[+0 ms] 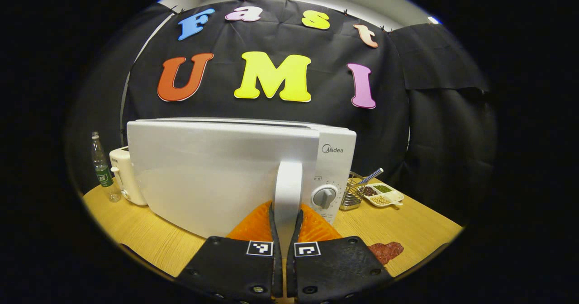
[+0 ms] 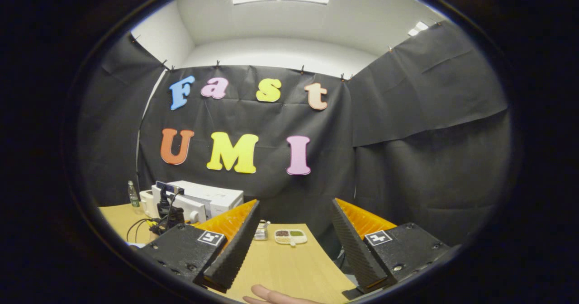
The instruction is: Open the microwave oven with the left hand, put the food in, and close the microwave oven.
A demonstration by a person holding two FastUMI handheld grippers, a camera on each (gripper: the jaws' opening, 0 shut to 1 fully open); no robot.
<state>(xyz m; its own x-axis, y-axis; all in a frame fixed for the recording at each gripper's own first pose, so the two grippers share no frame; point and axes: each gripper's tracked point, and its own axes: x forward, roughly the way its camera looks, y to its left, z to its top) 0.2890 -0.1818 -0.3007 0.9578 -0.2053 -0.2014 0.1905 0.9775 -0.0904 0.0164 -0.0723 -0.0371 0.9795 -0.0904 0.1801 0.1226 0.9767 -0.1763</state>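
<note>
Left gripper clamped on the white handle of the microwave oven, one finger pressed to each side of the bar, at 6 o'clock in the left gripper view. Door swung slightly out from the body, its top edge standing clear of the control panel at 3 o'clock of the handle. Food, a dark red flat piece, lying on the counter at 5 o'clock, just beside the gripper. Wire basket and divided dish at 3 o'clock of the oven; toaster and bottle at 9 o'clock.

Right gripper spread wide, holding nothing, above the counter in the right gripper view. Microwave oven at 9 o'clock there, with what looks like the other gripper before it, too small to be sure. Fingertip of a hand at 6 o'clock.
</note>
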